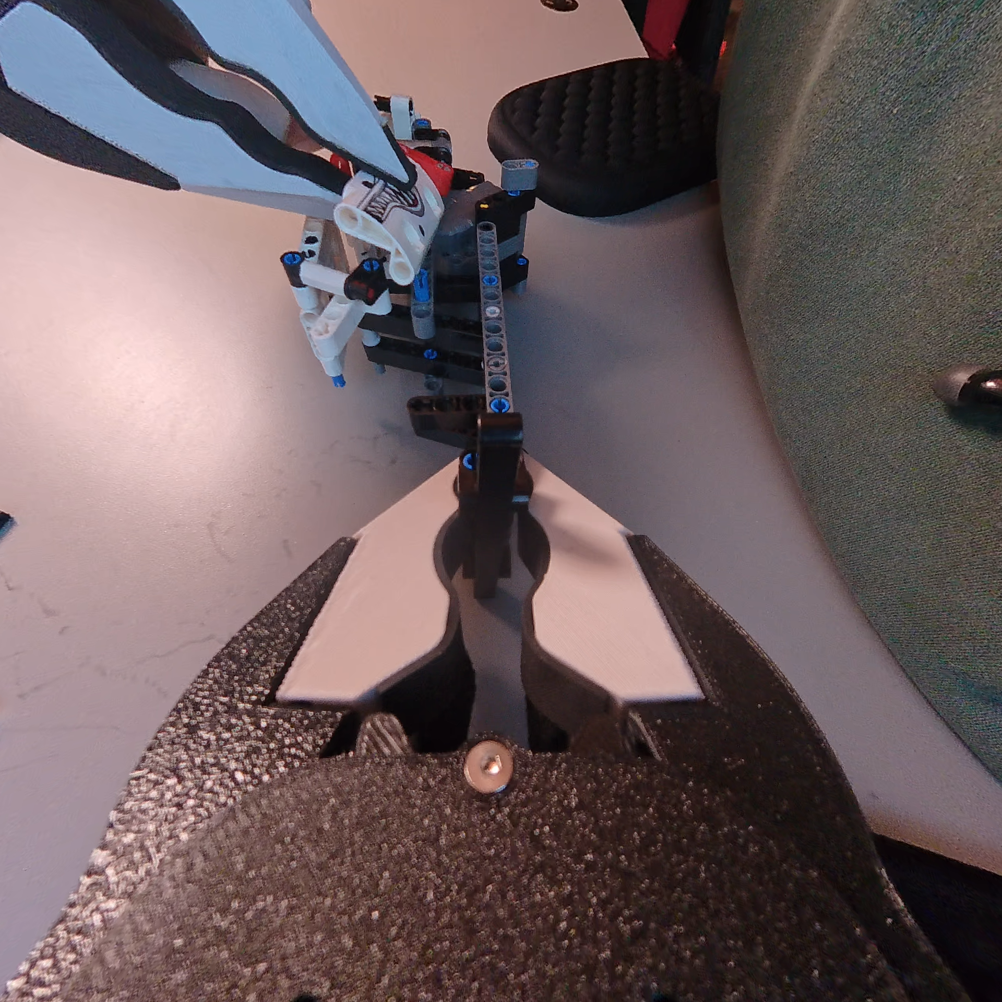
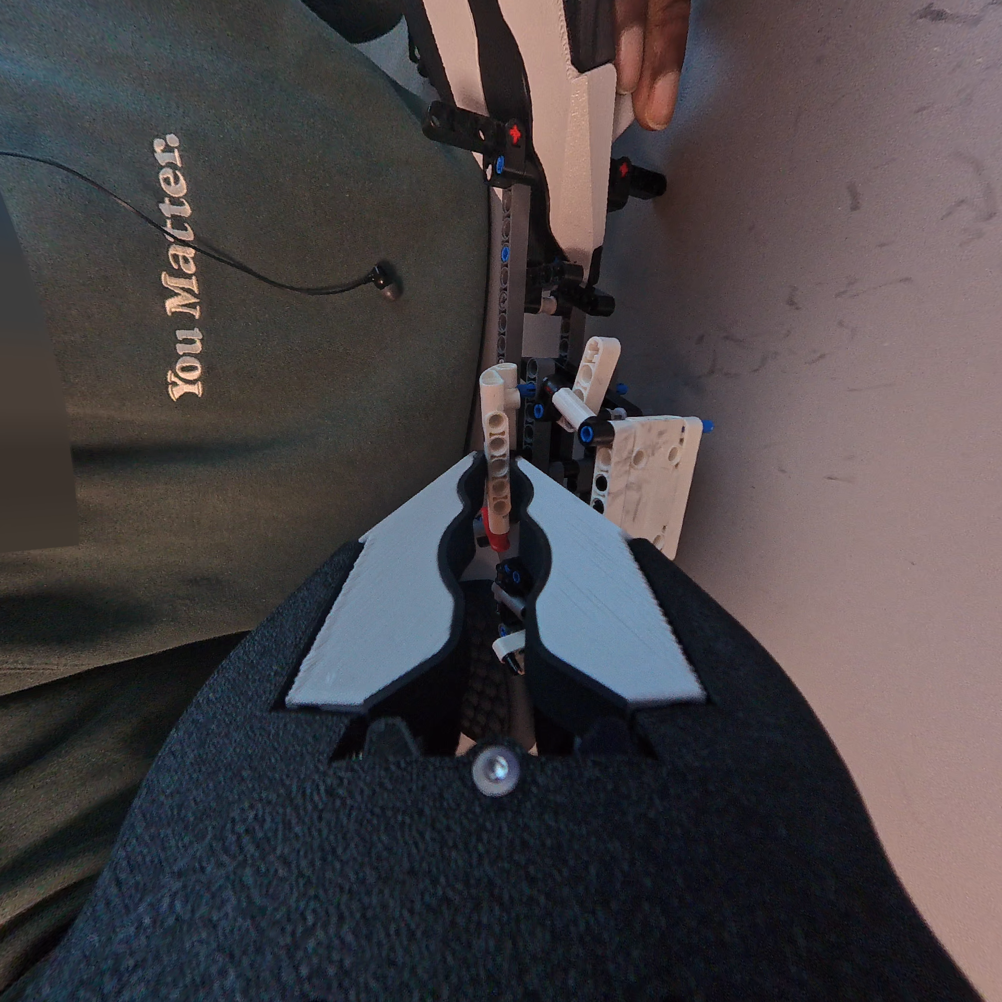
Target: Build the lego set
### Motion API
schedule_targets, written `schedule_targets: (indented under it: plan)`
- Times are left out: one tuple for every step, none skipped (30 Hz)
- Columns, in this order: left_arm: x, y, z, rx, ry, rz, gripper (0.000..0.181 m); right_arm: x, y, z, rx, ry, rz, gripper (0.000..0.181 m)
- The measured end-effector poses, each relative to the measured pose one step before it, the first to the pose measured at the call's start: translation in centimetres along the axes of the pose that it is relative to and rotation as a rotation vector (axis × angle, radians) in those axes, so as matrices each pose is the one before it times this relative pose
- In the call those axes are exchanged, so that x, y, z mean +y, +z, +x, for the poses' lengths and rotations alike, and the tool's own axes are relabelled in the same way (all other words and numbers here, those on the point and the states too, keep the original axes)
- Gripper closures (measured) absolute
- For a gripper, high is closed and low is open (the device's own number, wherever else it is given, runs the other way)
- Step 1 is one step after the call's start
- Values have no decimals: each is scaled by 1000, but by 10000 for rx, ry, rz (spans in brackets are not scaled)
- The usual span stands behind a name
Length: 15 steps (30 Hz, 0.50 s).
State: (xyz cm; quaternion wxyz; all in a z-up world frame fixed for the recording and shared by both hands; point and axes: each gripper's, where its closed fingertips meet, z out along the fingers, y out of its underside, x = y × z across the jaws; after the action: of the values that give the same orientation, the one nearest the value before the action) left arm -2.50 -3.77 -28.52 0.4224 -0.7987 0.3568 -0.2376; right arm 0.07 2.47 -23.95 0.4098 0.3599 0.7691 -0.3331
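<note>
Grippers [image 1: 490,477] [image 2: 496,466] clamped on lego build [image 1: 434,293].

The model [image 1: 434,260] was hard plastic with a slight sheen, its white panel [image 1: 387,217] glossier than the grey beam [image 1: 494,325]. The left gripper [image 1: 490,488] had a rough, speckled black printed body, and its fingers [image 1: 390,585] were matt white plastic with fine layer lines, edged in black rubbery lining. A bright metal screw [image 1: 489,767] sat in the body. The right gripper [image 2: 496,477] looked the same. The bench [image 1: 135,434] was smooth, matt and lightly scuffed. The green top [image 2: 244,217] was soft, fuzzy cloth, and the earbud [image 2: 387,282] on it was glossy. The chair seat [image 1: 607,135] was a black textured weave.
</note>
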Motion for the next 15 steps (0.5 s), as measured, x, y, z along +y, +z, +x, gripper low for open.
schedule_targets:
  plan:
    - [6,-1,2,-22,24,-1,171,29,37,-1,13,5,-39,173]
    - [8,5,13,-24,34,-5,171,42,41,-18,-1,26,-46,173]
    - [-5,3,1,-21,26,-5,171,47,49,6,-1,17,-47,173]
    - [2,5,-3,-28,30,-2,171,49,43,4,-20,67,-41,174]
    - [8,-2,-12,-29,31,-3,171,48,46,-6,-42,54,-27,173]
    - [8,15,1,-23,38,-14,171,13,36,-3,-43,66,-6,173]
    - [8,-3,9,-21,36,-15,171,7,31,-11,-31,43,-5,173]
    - [6,3,6,-7,6,-7,171,5,11,-8,8,1,-7,173]
    - [-2,2,2,-6,5,1,171,-13,-14,0,38,-8,-6,173]
    - [-5,-2,-1,0,-8,6,171,-16,-21,6,52,-31,-2,173]
    - [4,-16,-8,4,-8,6,171,-19,1,1,53,-36,8,173]
    - [12,-9,-8,-3,-2,6,171,-25,-1,3,58,-26,16,173]
    - [8,-25,-22,-14,-2,8,171,-43,-16,-6,88,-51,30,173]
    - [13,-27,-55,-37,-2,4,171,-53,-51,17,143,-92,48,173]
    - [20,-33,-107,-66,-5,-1,171,-130,-141,-51,176,-185,92,174]
